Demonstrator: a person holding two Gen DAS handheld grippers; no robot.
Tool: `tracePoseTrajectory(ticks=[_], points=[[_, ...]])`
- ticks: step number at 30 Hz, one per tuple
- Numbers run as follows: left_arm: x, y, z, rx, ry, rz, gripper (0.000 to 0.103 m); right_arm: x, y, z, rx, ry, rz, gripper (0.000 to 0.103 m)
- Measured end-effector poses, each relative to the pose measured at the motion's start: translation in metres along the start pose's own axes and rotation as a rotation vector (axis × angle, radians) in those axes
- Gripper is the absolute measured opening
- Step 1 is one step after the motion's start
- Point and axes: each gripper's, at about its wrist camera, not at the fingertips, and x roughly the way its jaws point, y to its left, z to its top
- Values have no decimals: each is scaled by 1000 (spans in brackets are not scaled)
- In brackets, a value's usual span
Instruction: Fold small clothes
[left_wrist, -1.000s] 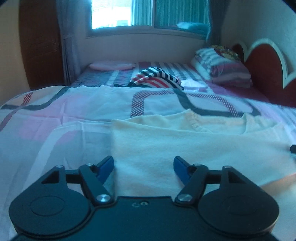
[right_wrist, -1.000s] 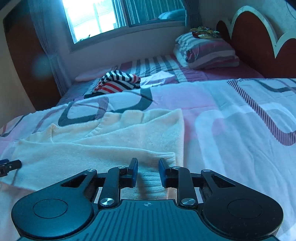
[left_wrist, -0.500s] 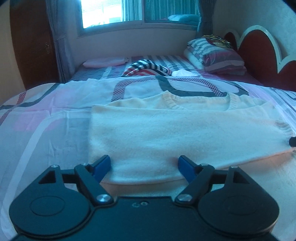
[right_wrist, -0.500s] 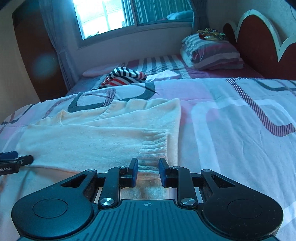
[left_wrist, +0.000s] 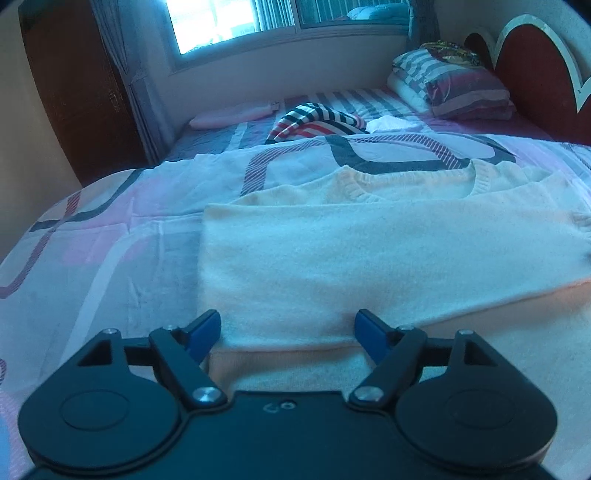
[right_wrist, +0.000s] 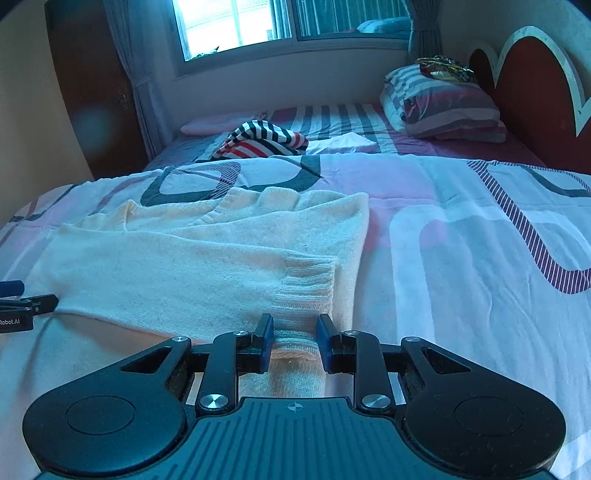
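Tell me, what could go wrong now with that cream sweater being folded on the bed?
The right gripper appears to pinch only the ribbed cuff of the folded-over sleeve; a pull could stretch it or drag the sleeve askew. The left gripper has just opened wide over the cream sweater, so that side lies free and may shift. The soft patterned bedcover could bunch up under the fold.

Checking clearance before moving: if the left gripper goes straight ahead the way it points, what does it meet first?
Most likely the cream sweater: the open left gripper points down at its folded near edge on the bed, nothing between.
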Motion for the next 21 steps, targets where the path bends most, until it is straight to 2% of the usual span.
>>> tracePoseTrajectory(ticks=[7,15,21], points=[[-15,-10,-4,39,10,27,77,-13,-7,0,17,-9,46,26],[-37,-8,-29,32,23,15,77,-46,-5,-29,35,2,73,26],[-62,-8,-60,55,23,-10,78,-78,4,-59,35,35,58,26]])
